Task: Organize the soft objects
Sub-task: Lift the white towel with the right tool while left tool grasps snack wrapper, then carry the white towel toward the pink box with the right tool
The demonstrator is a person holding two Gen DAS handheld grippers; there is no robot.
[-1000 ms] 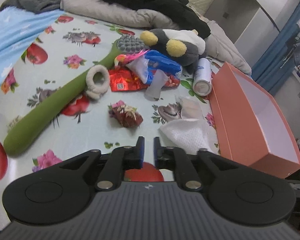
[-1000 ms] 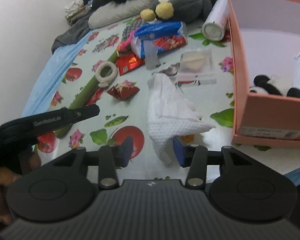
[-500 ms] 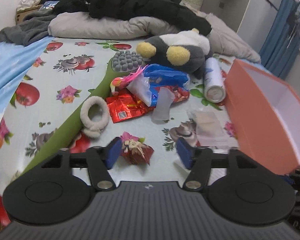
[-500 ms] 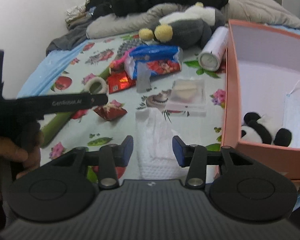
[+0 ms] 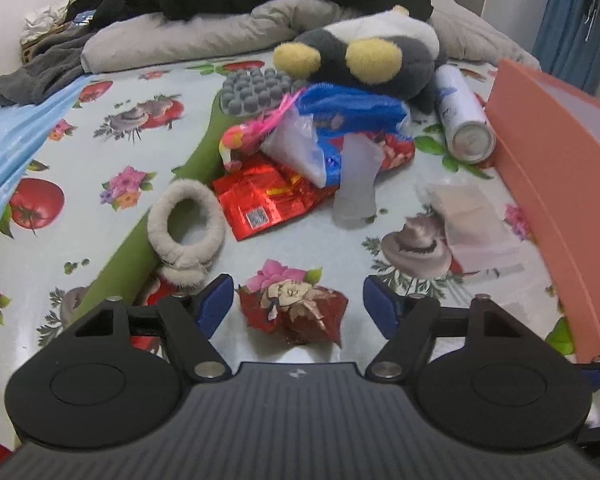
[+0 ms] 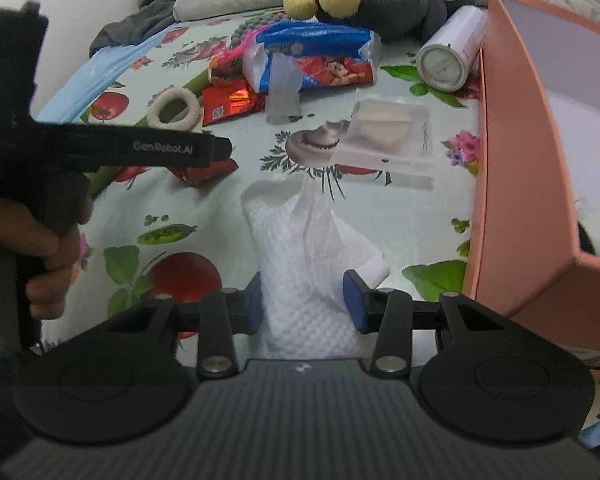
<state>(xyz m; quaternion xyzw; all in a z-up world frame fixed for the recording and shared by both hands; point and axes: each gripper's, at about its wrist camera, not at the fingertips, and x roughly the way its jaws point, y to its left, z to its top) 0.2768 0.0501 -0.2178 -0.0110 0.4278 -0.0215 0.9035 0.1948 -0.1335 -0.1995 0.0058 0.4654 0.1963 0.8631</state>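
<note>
My left gripper point(image 5: 298, 308) is open wide, its jaws on either side of a crumpled red snack wrapper point(image 5: 296, 310) on the flowered sheet. A fluffy beige hair ring point(image 5: 186, 228) lies just left of it on a long green massage stick point(image 5: 140, 240). My right gripper point(image 6: 302, 308) is open with a white quilted cloth point(image 6: 308, 248) between its jaws. A grey and white penguin plush point(image 5: 372, 52) lies at the back. A panda plush point(image 6: 596, 236) lies inside the orange box point(image 6: 512, 160).
A red foil packet point(image 5: 268, 196), a blue tissue pack point(image 5: 352, 112), a clear cup point(image 5: 356, 184), a white spray can point(image 5: 464, 116) and a clear flat pouch point(image 6: 388, 140) lie around. Pillows and dark clothes are at the back. The left gripper's body point(image 6: 100, 148) crosses the right view.
My left gripper has opened from shut and moved forward to straddle the red wrapper. My right gripper has moved down and forward so the white cloth lies between its jaws.
</note>
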